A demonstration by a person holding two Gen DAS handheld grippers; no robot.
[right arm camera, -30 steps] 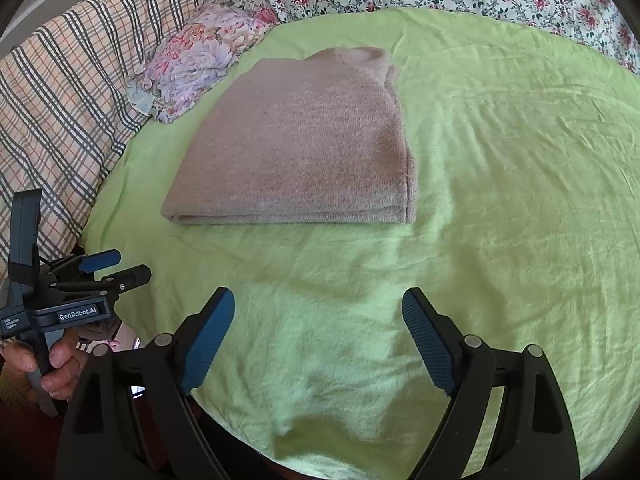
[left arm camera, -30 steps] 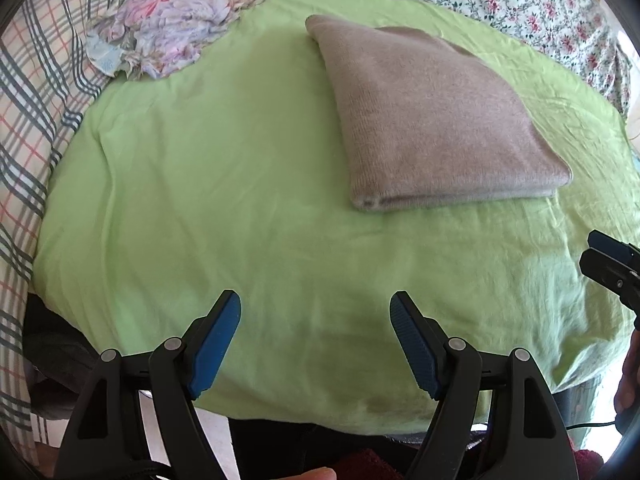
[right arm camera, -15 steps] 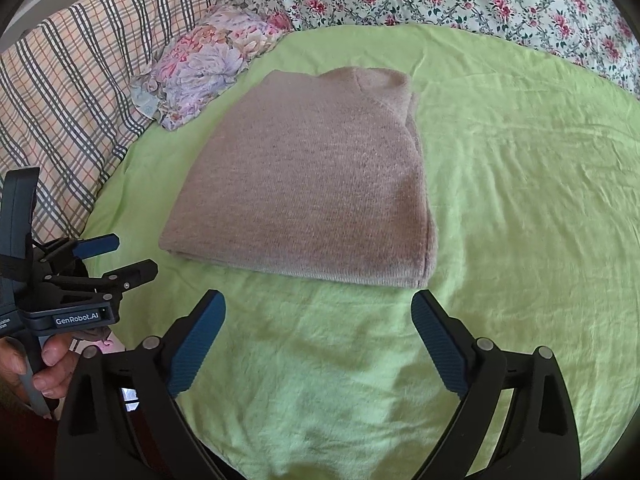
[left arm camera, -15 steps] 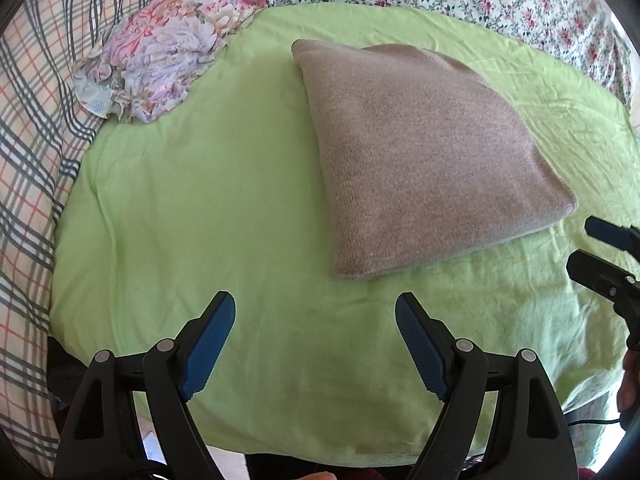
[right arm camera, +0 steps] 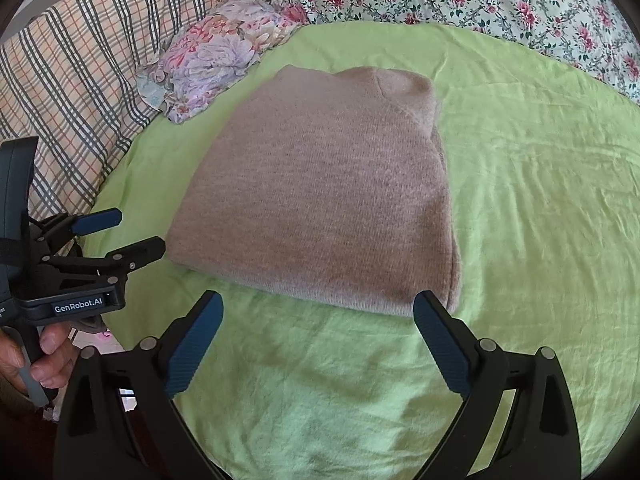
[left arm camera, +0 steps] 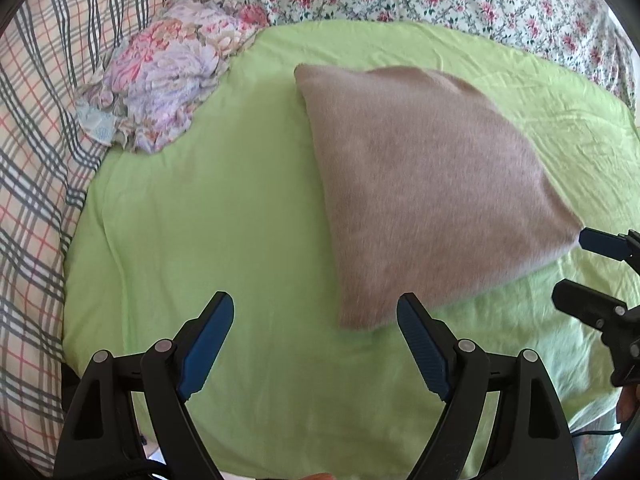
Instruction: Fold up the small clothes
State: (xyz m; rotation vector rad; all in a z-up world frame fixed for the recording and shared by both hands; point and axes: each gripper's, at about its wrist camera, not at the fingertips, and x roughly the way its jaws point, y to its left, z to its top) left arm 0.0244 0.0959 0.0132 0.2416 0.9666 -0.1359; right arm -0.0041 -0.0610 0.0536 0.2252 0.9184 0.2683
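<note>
Grippers, left gripper (left arm camera: pixel 316 324) and right gripper (right arm camera: pixel 318 322), hover spread wide, empty, flanking folded sweater (right arm camera: pixel 324 200) near edge.

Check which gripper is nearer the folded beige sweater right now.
Roughly equal. The left gripper is open off the folded beige sweater's near-left corner; the right gripper is open before its near edge, one fingertip at the right corner.
</note>
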